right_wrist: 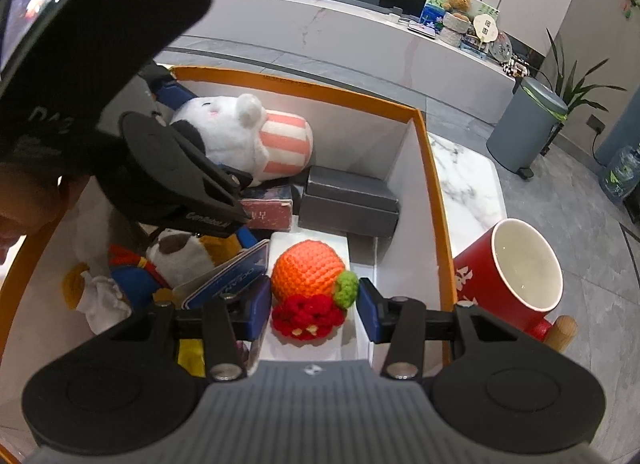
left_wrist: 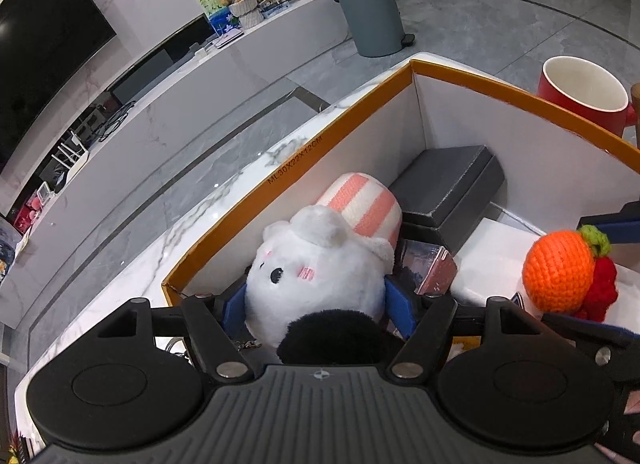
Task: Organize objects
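Observation:
A white plush point(left_wrist: 316, 268) with a pink-striped end point(left_wrist: 362, 204) lies along the left wall of the orange-rimmed box point(left_wrist: 304, 152). My left gripper point(left_wrist: 316, 300) stands open around its body, one blue pad at each flank, without squeezing it. From the right wrist view one left finger point(right_wrist: 172, 94) shows beside the plush point(right_wrist: 224, 124). My right gripper point(right_wrist: 314, 306) is shut on a crochet orange point(right_wrist: 306, 270) with a green leaf and a red flower, just over a white box point(right_wrist: 284, 242). In the left wrist view that orange point(left_wrist: 558, 268) sits at the right between the right fingers point(left_wrist: 612, 226).
Inside the box are a dark grey case point(right_wrist: 348, 200), a pink card pack point(right_wrist: 268, 212), a blue booklet point(right_wrist: 228, 280) and two more plush toys point(right_wrist: 132, 276). A red mug point(right_wrist: 516, 268) stands outside the right wall on the marble table. A hand point(right_wrist: 24, 200) is at the left.

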Tool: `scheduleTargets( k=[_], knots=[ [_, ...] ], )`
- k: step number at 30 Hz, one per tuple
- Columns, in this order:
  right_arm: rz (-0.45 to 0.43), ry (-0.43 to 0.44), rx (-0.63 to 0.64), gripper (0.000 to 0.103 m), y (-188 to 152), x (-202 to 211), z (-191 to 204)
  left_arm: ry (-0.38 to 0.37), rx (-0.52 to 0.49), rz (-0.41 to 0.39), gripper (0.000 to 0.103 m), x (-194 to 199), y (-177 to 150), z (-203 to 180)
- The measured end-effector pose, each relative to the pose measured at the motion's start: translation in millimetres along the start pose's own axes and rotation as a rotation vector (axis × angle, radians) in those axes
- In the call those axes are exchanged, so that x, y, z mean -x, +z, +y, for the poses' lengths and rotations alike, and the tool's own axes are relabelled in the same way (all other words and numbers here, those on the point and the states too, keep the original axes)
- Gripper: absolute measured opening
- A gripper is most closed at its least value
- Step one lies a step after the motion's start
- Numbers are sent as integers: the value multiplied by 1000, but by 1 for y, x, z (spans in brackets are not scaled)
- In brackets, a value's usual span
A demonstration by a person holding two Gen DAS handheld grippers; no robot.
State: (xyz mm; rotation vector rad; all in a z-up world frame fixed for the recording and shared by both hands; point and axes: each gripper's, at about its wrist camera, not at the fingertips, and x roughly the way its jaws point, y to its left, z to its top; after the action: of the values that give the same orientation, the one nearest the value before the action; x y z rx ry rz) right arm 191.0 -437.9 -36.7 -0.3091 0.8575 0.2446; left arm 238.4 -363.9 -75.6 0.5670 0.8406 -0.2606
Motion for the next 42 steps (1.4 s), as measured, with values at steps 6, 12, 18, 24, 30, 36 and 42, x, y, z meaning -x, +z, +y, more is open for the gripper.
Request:
scheduleTargets(
  k=[6,12,18,24,30,36,42],
  knots=[
    [15,-5,68,48,-3,2,7,22,3,12,84,-1,1,-4],
    [62,24,149,49,-9,7,17,23,26,21,88,0,0,-1],
    [85,-12,192,71,-14,14,25,6,54,-5,94,16,-7,-5],
    [50,-32,104,71,-13,33,16,-25,21,-29,96,45,-7,-11],
    [11,-30,42,71,-19,62,16,-109,114,-23,103,73,-6,-2],
    [-3,-45,11,71,-24,95,12,-153,187,-76,103,106,-11,6],
    [-58,-89,-52,71,-29,137,-6,-223,304,-96,103,138,-27,20]
  ],
)
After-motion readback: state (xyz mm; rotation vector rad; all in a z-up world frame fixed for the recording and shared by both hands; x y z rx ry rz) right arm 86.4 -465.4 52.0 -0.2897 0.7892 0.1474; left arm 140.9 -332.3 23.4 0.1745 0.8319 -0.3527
